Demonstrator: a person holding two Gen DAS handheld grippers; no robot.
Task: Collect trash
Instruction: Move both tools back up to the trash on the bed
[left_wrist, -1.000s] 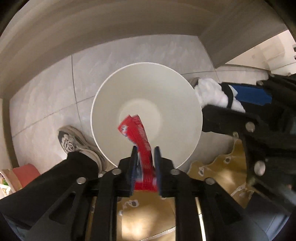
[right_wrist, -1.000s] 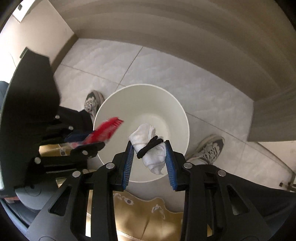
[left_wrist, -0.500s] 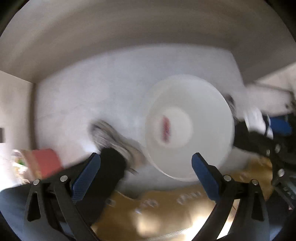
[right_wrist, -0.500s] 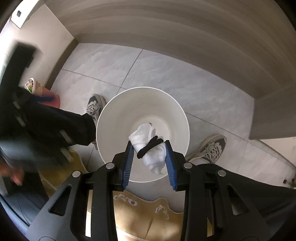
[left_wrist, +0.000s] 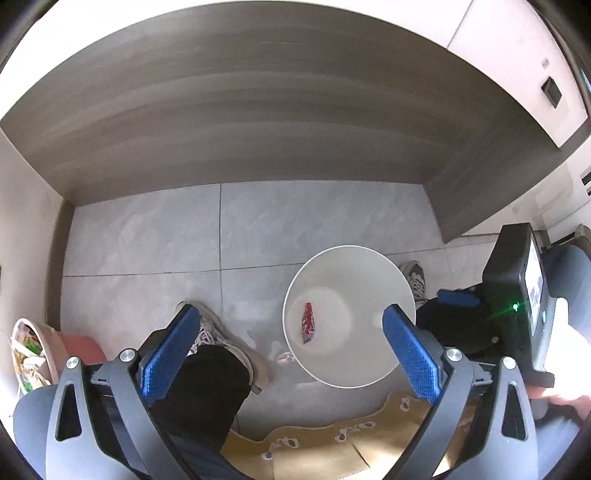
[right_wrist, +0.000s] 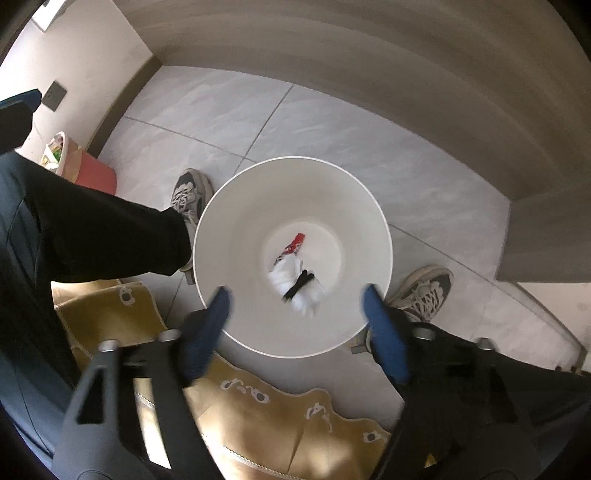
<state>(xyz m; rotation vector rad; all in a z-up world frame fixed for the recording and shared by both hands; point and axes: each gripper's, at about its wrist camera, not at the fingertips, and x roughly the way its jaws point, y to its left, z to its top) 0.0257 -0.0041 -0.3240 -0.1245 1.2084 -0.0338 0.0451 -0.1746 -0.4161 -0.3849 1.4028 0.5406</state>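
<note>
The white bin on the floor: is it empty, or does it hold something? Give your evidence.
Not empty. In the right wrist view the white bin holds a red wrapper and a white wad with a black band.

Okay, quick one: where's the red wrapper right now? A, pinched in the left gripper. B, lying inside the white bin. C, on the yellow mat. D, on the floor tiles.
B: the red wrapper lies on the bottom of the white bin, and the left gripper is open and empty.
</note>
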